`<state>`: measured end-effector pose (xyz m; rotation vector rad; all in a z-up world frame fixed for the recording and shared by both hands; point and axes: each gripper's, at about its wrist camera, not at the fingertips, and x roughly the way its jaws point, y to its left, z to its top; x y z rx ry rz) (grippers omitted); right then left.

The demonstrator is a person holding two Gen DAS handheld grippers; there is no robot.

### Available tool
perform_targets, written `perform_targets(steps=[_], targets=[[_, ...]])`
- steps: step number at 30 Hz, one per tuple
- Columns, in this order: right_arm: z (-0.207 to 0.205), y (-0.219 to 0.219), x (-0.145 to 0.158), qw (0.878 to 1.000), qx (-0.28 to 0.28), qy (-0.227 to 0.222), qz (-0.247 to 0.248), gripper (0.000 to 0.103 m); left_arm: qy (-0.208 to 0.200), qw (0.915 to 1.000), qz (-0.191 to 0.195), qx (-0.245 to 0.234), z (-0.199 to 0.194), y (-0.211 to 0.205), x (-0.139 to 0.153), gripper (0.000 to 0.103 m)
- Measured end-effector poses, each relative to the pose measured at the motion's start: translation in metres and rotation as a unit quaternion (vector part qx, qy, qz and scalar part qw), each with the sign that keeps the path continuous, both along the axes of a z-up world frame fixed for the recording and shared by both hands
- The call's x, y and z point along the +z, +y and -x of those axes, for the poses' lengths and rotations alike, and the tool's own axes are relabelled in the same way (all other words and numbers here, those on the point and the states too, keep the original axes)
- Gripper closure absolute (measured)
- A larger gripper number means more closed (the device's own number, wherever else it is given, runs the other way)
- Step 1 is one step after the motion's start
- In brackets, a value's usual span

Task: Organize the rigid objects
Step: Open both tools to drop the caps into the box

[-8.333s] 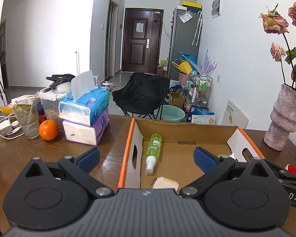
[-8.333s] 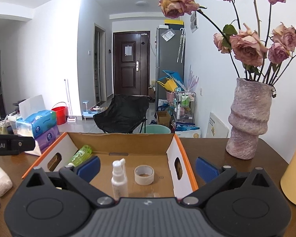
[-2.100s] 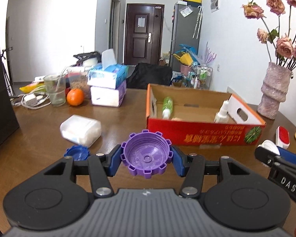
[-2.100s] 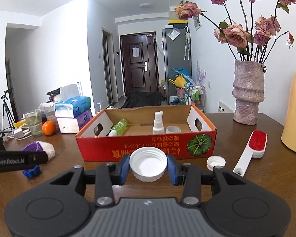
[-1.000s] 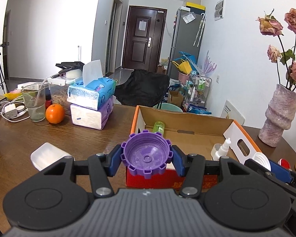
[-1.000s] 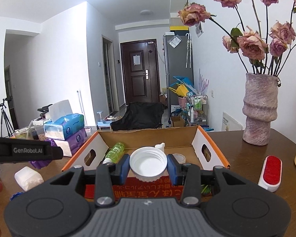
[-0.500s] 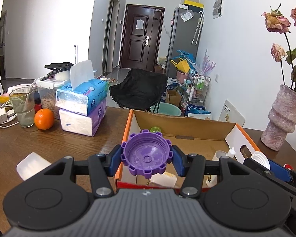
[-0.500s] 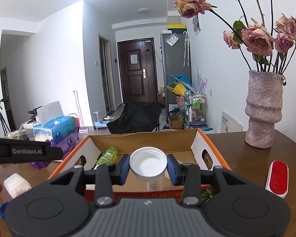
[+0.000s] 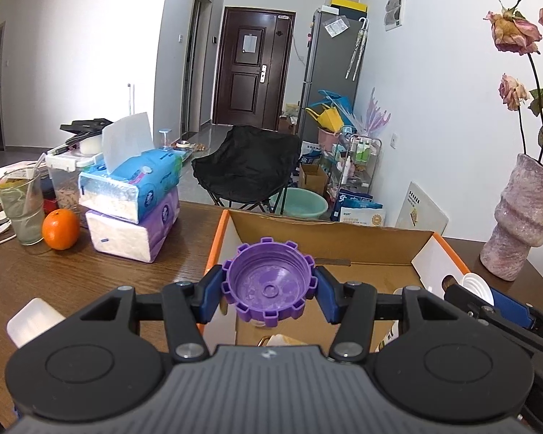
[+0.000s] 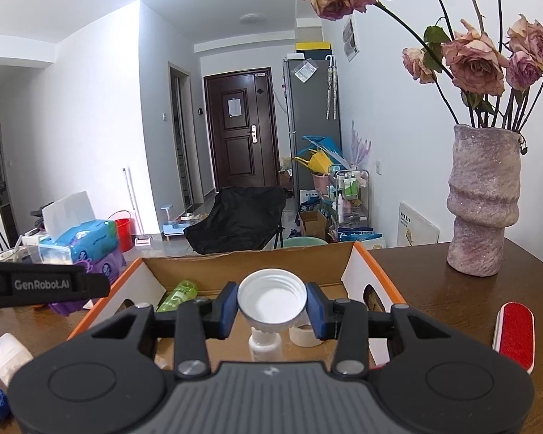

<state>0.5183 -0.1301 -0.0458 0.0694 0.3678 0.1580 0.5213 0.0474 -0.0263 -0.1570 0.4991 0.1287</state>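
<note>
Grippers level over cardboard box [image 9: 329, 242] — purple cap [image 9: 268, 286], white cap [image 10: 271, 298] in jaws

White walls, dark door [image 9: 251, 72], grey fridge [image 9: 329, 72], black folding chair [image 9: 246, 166].

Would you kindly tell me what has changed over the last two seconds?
Both hand-held grippers carried their caps from in front of the cardboard box to over its inside: the left with the purple cap, the right with the white cap. Both grips stayed shut.
</note>
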Motion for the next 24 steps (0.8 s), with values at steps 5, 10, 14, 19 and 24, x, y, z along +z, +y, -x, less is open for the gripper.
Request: perform_targets(steps=[5,10,14,19,24], targets=[[-0.012,-0.001,0.000,1.000,-0.003,-0.002,0.003,0.064,0.000,1.0000,-0.005,-0.006,-0.013,-0.005,-0.001,0.049],[-0.028,-0.004,0.000,1.000,-0.012,-0.004,0.003,0.064,-0.001,0.9999,-0.010,-0.010,-0.027,-0.010,-0.002,0.049],[-0.042,-0.008,0.000,1.000,-0.020,0.000,0.002,0.064,0.002,0.9998,-0.014,-0.013,-0.039,-0.013,-0.004,0.049],[-0.058,-0.012,-0.002,1.000,-0.028,0.004,0.003,0.064,0.006,0.9997,-0.019,-0.013,-0.053,-0.014,-0.008,0.049],[-0.070,-0.011,-0.004,1.000,-0.026,0.007,0.009,0.064,0.013,0.9996,-0.023,-0.014,-0.065,-0.013,-0.012,0.049]])
